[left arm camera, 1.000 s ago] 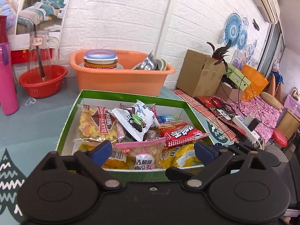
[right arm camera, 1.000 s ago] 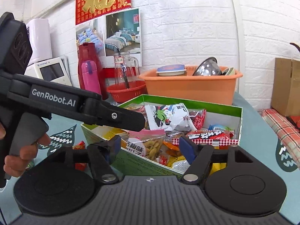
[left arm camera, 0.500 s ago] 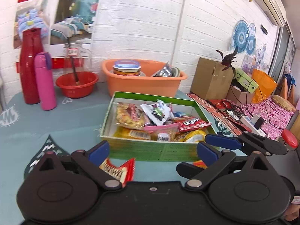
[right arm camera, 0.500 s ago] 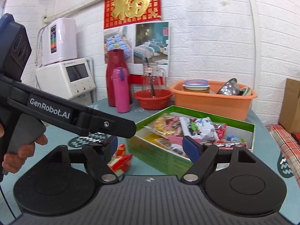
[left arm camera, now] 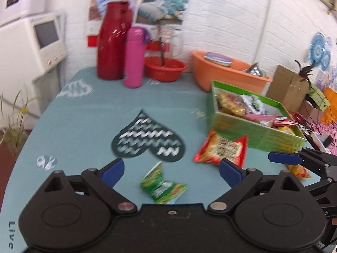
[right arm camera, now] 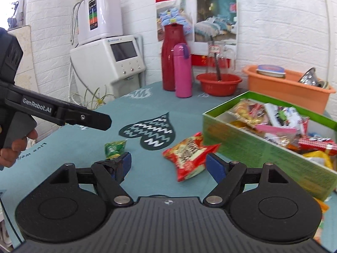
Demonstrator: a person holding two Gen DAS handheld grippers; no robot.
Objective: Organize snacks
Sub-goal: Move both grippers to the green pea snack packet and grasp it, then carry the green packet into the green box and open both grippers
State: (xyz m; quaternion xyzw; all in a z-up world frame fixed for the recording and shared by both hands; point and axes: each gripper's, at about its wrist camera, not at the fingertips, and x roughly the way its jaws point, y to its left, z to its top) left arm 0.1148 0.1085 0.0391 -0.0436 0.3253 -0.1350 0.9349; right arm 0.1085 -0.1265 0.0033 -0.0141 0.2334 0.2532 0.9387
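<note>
A green cardboard box (left arm camera: pixel 248 130) (right arm camera: pixel 252 145) full of snack packets stands on the teal table at the right. A red snack packet (left arm camera: pixel 221 149) (right arm camera: pixel 189 158) lies just left of the box. A small green packet (left arm camera: pixel 162 186) (right arm camera: pixel 114 147) lies further left. My left gripper (left arm camera: pixel 171 169) is open and empty, low over the green packet, which sits between its fingers. My right gripper (right arm camera: pixel 168 163) is open and empty, just in front of the red packet. An orange packet (left arm camera: pixel 299 171) lies by the right gripper's fingers in the left wrist view.
At the back stand a red flask (left arm camera: pixel 112 42), a pink bottle (left arm camera: pixel 134 57), a red bowl (left arm camera: pixel 165 68) and an orange basin (left arm camera: pixel 227 73) with dishes. A white appliance (right arm camera: pixel 113 59) stands beyond the table's left edge. A cardboard carton (left arm camera: pixel 286 84) is at the far right.
Both grippers have pulled back from the green box and swung left. The green packet and the red packet on the table have come into view in front of them.
</note>
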